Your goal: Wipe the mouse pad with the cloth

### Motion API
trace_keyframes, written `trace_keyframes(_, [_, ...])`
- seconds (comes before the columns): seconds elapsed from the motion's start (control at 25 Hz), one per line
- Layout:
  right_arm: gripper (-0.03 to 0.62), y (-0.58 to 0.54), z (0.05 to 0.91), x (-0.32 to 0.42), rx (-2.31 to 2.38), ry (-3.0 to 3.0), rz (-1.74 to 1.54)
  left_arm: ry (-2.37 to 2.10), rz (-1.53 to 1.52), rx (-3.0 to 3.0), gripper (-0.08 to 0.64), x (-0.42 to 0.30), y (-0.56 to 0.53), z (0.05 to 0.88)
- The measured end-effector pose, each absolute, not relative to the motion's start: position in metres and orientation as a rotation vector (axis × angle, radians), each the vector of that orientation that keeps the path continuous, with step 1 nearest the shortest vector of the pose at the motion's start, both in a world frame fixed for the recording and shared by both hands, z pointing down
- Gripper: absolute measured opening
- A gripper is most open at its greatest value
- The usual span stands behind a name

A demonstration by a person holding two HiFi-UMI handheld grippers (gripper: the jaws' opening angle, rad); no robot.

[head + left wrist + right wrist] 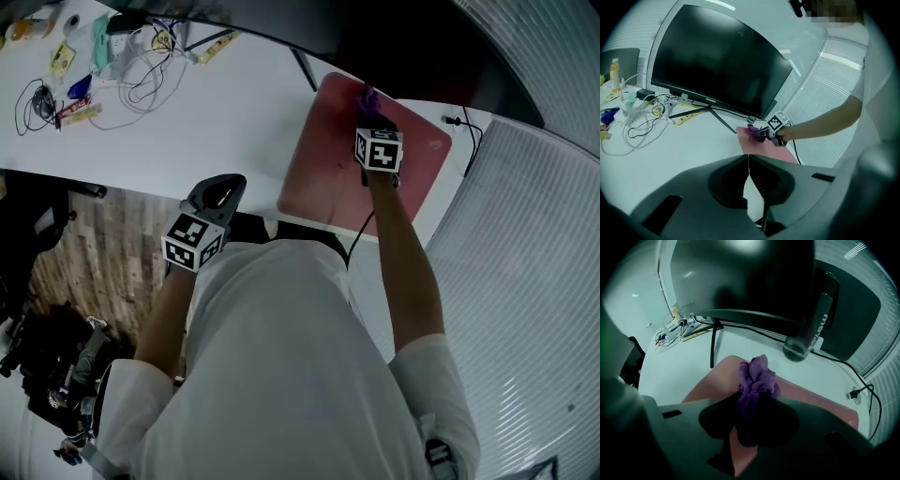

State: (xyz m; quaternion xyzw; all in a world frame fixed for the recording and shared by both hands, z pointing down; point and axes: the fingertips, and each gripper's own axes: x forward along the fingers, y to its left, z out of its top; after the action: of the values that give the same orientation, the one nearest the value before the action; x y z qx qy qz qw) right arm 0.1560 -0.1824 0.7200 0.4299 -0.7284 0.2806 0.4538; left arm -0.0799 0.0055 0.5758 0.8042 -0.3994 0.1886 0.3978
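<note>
A pink mouse pad lies on the white desk, right of centre. My right gripper is shut on a bunched purple cloth, which rests on the pad's far part. My left gripper hovers at the desk's near edge, left of the pad. Its jaws are shut with nothing between them.
A large dark monitor on a thin-legged stand stands at the back of the desk. A dark bottle sits behind the pad. Cables and small items clutter the far left. A black cable runs at the right.
</note>
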Motion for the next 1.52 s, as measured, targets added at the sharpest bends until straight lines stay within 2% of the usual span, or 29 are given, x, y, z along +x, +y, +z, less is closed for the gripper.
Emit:
trace_keyframes(0.48, [0.114,-0.163,0.717,0.078,0.886,-1.884,0.706,-1.026,0.467,2.055,0.018,-0.126,0.016,0.569])
trace_keyframes(0.76, [0.114,-0.116,0.711,0.058,0.761,-1.879,0.684,-0.986,0.476,2.124,0.018,-0.14,0.017,0.563])
trace_keyframes(1.12, [0.114,-0.065,0.644,0.077,0.904,-1.957,0.686,-0.807,0.478,2.259,0.018,-0.107,0.006,0.554])
trace_keyframes(1.52, [0.114,-0.025,0.567,0.131,1.128,-2.037,0.62,-0.76,0.454,2.335,0.018,-0.05,0.003,0.528])
